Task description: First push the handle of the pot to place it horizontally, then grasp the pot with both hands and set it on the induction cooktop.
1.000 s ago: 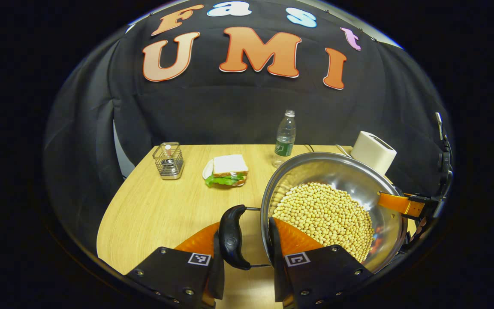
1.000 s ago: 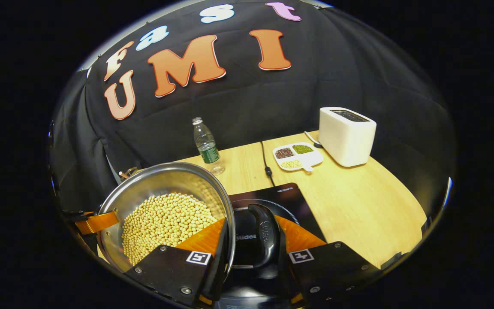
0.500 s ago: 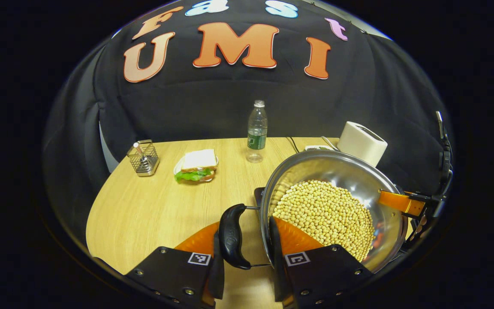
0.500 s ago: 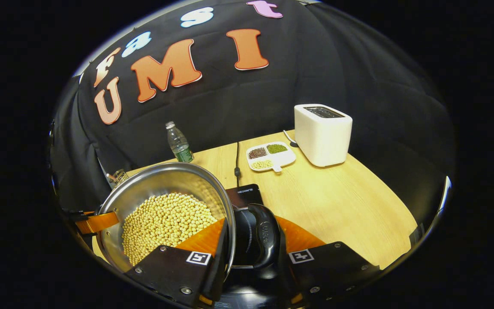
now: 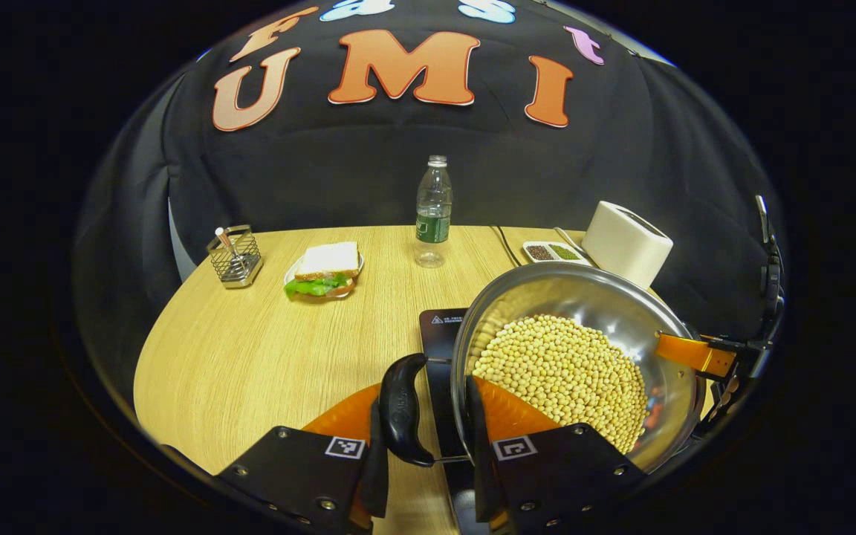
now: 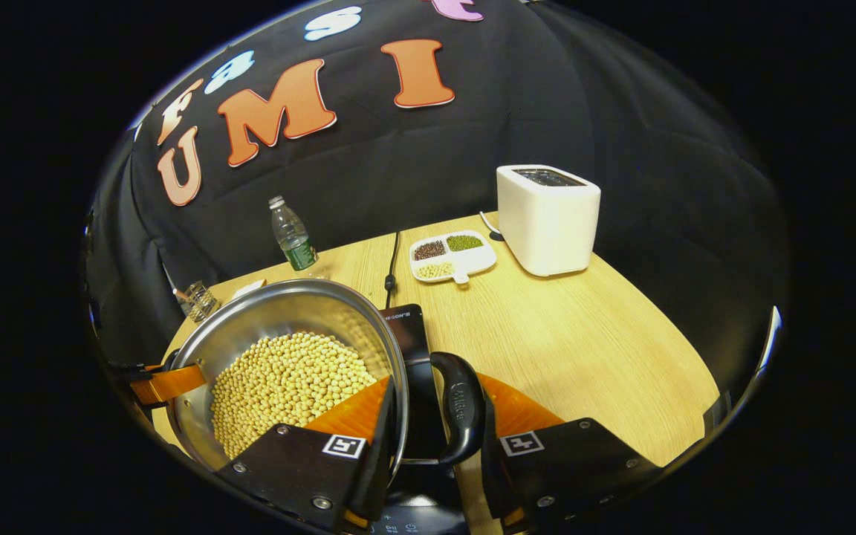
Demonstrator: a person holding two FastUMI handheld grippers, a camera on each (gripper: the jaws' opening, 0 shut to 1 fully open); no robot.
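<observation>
A steel pot [image 5: 591, 297] full of yellow soybeans [image 5: 562, 371] hangs between both grippers. In the left gripper view, my left gripper [image 5: 428, 401] is shut on the pot's black side handle [image 5: 400, 409], with one finger outside it and the other over the rim. In the right gripper view, my right gripper [image 6: 435, 394] is shut the same way on the opposite black handle [image 6: 461, 405]. The other gripper shows across the pot [image 6: 287, 312] in each view, at the rim. The black induction cooktop [image 5: 439, 334] lies under the pot, and its corner [image 6: 406, 327] pokes out behind the rim.
On the wooden table [image 5: 250, 357] stand a water bottle [image 5: 432, 212], a sandwich on a plate [image 5: 324, 269] and a wire holder [image 5: 235, 256]. A white toaster [image 6: 547, 219], a divided dish of beans [image 6: 450, 256] and the cooktop's cord [image 6: 392, 260] lie at the back right.
Both grippers carried the pot to the right over the cooktop. The cooktop has come into sight under the pot in the left gripper view. Both grips are unchanged.
</observation>
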